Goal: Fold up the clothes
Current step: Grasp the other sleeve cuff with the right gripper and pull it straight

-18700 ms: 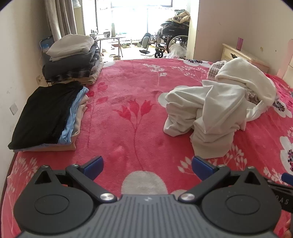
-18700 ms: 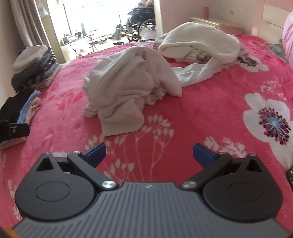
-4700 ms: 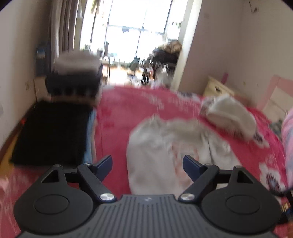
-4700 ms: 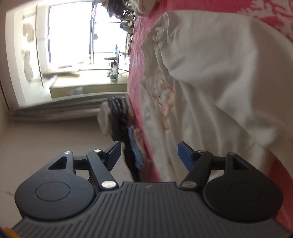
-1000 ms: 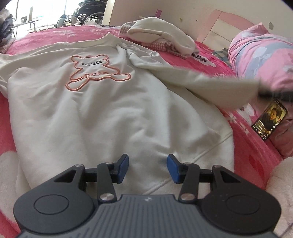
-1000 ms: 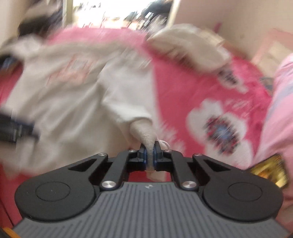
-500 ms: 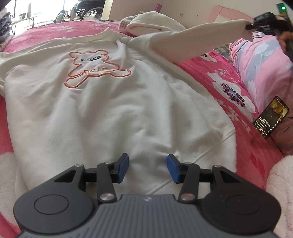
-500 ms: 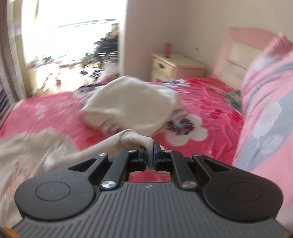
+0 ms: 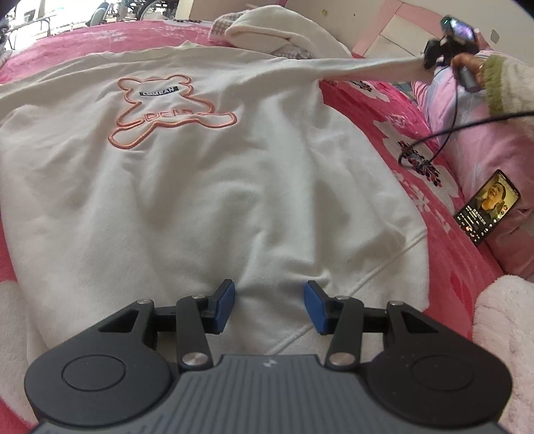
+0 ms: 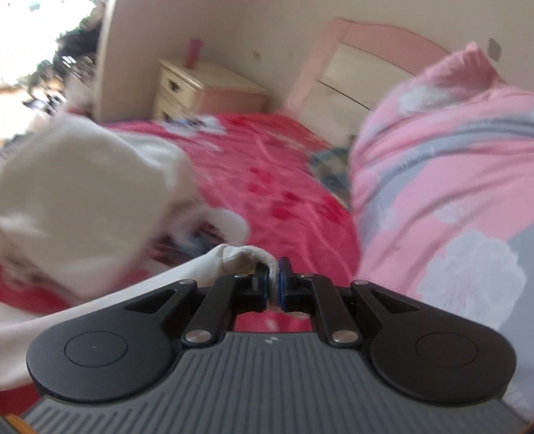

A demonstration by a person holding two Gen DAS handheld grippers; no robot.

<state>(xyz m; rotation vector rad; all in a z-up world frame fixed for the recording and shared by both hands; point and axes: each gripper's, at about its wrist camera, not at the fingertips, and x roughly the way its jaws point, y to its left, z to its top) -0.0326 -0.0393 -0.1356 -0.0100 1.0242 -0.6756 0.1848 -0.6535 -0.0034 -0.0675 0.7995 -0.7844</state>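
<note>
A red flowered bed carries a cream sweatshirt spread flat, bear outline up; a heap of pale clothes lies beyond its collar. The left gripper hovers half-wide and empty over the hem; the right gripper, jaws starting to part, pinches the sleeve cuff, the sleeve stretched taut towards a pink pillow; a phone lies alongside.
</note>
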